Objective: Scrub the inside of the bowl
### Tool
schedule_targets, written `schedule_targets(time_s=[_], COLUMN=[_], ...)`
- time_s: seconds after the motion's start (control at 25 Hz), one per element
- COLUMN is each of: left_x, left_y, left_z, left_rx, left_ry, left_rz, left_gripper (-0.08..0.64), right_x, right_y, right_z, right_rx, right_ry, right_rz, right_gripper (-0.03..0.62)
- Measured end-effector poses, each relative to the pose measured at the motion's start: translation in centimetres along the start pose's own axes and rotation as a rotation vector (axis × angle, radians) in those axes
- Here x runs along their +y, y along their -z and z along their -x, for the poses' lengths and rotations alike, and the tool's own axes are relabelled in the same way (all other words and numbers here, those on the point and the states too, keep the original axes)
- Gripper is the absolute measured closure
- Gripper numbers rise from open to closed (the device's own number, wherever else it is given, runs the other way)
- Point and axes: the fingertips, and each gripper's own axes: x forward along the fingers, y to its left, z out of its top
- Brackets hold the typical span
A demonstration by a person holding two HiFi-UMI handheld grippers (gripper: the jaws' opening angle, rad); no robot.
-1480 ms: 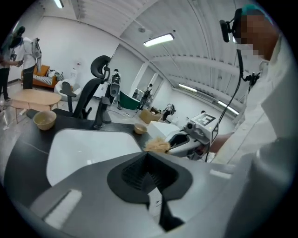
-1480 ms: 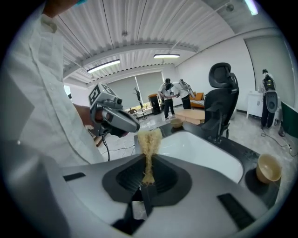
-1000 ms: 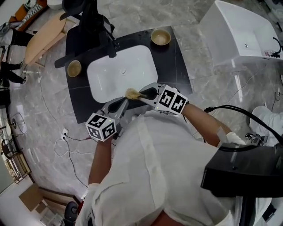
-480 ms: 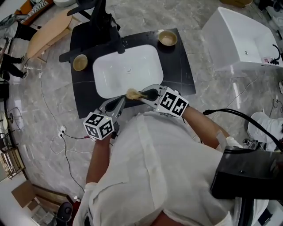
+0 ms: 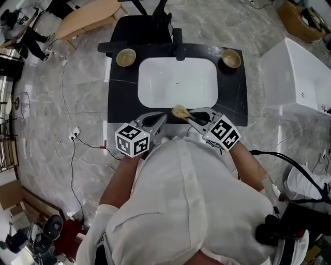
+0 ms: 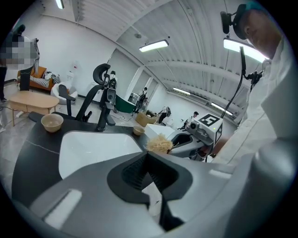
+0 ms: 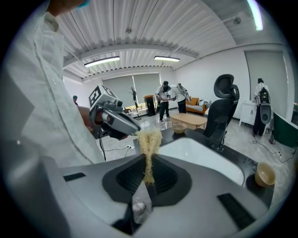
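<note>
Scrubbing hasn't begun, I'd say: the right tool (image 5: 190, 117) is clenched on a straw-coloured fibre scrubber (image 5: 179, 111) at the counter's (image 5: 121, 93) near edge, the left tool (image 5: 162, 120) is closed on nothing, and the left bowl (image 5: 125, 57) and right bowl (image 5: 231, 58) sit untouched at its far corners.

Things in view, counted
Two bowls (image 5: 126, 57) (image 5: 231, 58), two grippers (image 5: 163, 119) (image 5: 192, 117), one scrubber (image 5: 179, 112), one sink (image 5: 177, 83), one tap (image 5: 178, 46), one counter (image 5: 121, 103), one wooden table (image 5: 88, 15), one white tub (image 5: 302, 77).
</note>
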Motion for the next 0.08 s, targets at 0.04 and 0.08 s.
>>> schedule_targets(time_s=[0.04,0.08], left_x=[0.06,0.11], left_y=[0.28,0.56], left_z=[0.29,0.58], left_rx=[0.008,0.016], left_ry=[0.013,0.027], left_rz=[0.001,0.002], left_gripper=[0.554,0.554], right_x=[0.45,0.91], right_y=[0.0,0.01], right_z=[-0.14,-0.27], right_rx=[0.005,0.01], right_ry=[0.01,0.021], right_rz=[-0.012,-0.025], right_gripper=[0.558,0.558])
